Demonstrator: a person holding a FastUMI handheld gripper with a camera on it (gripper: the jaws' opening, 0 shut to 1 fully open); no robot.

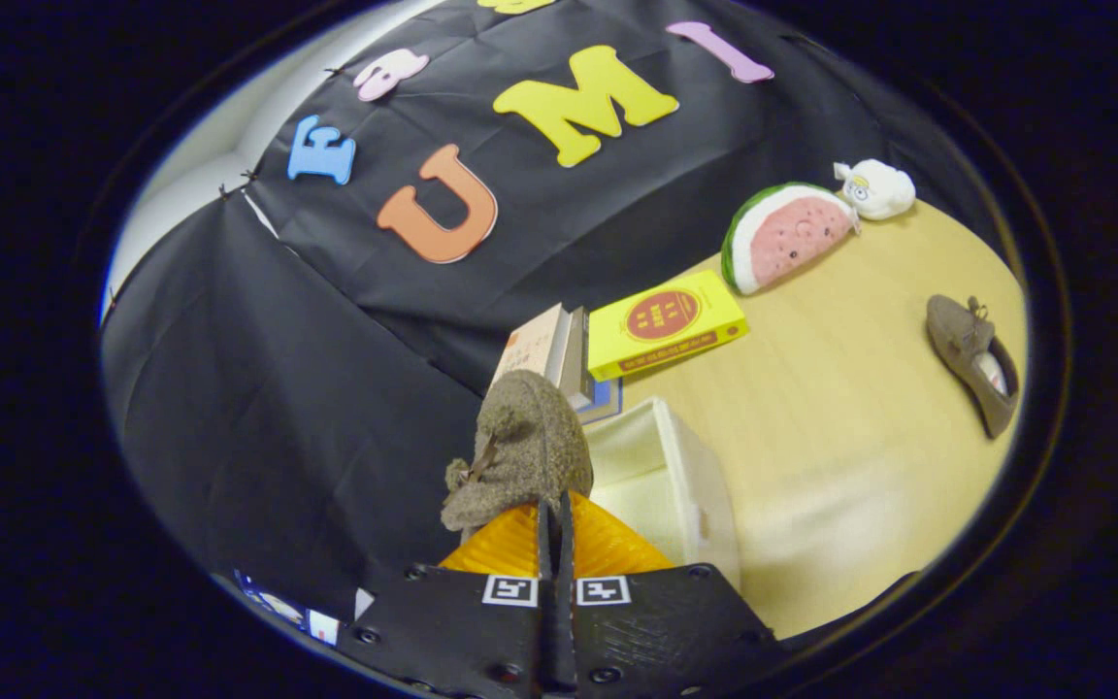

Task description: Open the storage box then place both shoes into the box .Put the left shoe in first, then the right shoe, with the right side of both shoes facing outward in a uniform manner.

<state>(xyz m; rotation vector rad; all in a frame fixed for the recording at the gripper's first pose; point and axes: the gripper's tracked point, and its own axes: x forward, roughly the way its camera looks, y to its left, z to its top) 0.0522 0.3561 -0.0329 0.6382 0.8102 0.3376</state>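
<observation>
Shoes are what you are moving, and one of them, a fuzzy grey-brown shoe (520, 451), is right at your fingertips: the orange fingers (506, 546) of your gripper (555, 529) are drawn almost together, pinching a thin part of it, most likely the edge of its opening (the exact spot is hidden behind the shoe itself). It hangs tilted, just ahead of the fingers and lifted off the table (840, 437).

The white storage box (685, 476) sits just beyond and to the right of the fingers, its top open, so the shoe is already close to where it should go. The second shoe (972, 361) lies far off to your right on the table, well apart from the box, resting on its side.

Judging by its look, the held shoe is light and soft, with a felt-like upper that will flex and sag from a single pinch point. Expect it to swing as you turn it. A grip on the rim near the heel should give you better control of which side faces outward than a grip on the loose lace or bow.

Beyond the box stand some books (544, 349), a yellow box (666, 325), a watermelon plush (784, 235) and a small white toy (874, 188), none in your way.
</observation>
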